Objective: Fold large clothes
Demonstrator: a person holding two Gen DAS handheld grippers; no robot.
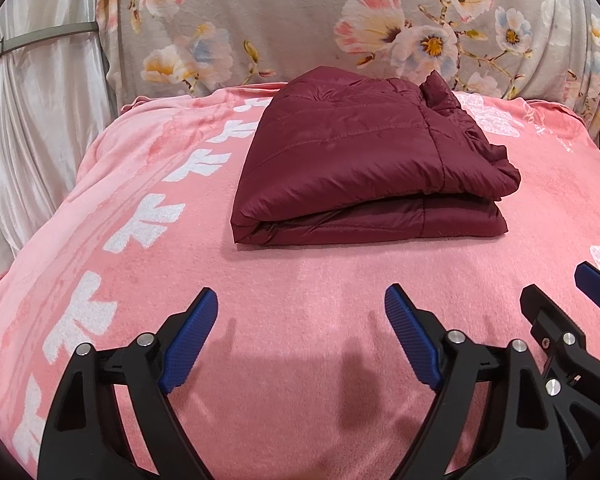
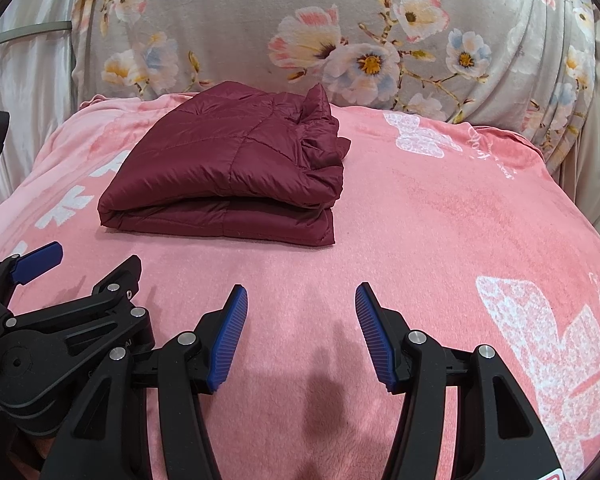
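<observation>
A dark red quilted jacket (image 1: 364, 160) lies folded into a thick rectangle on a pink blanket (image 1: 300, 280). It also shows in the right wrist view (image 2: 228, 172), ahead and to the left. My left gripper (image 1: 301, 304) is open and empty, held back from the jacket's near edge. My right gripper (image 2: 301, 300) is open and empty, beside the left one and to its right. Part of the right gripper (image 1: 560, 312) shows at the right edge of the left wrist view, and the left gripper (image 2: 80, 276) shows at the left of the right wrist view.
A grey floral cover (image 1: 300, 20) rises behind the blanket. A pale satin curtain (image 1: 40, 120) hangs at the left. White butterfly prints (image 2: 548, 340) mark the blanket on the right.
</observation>
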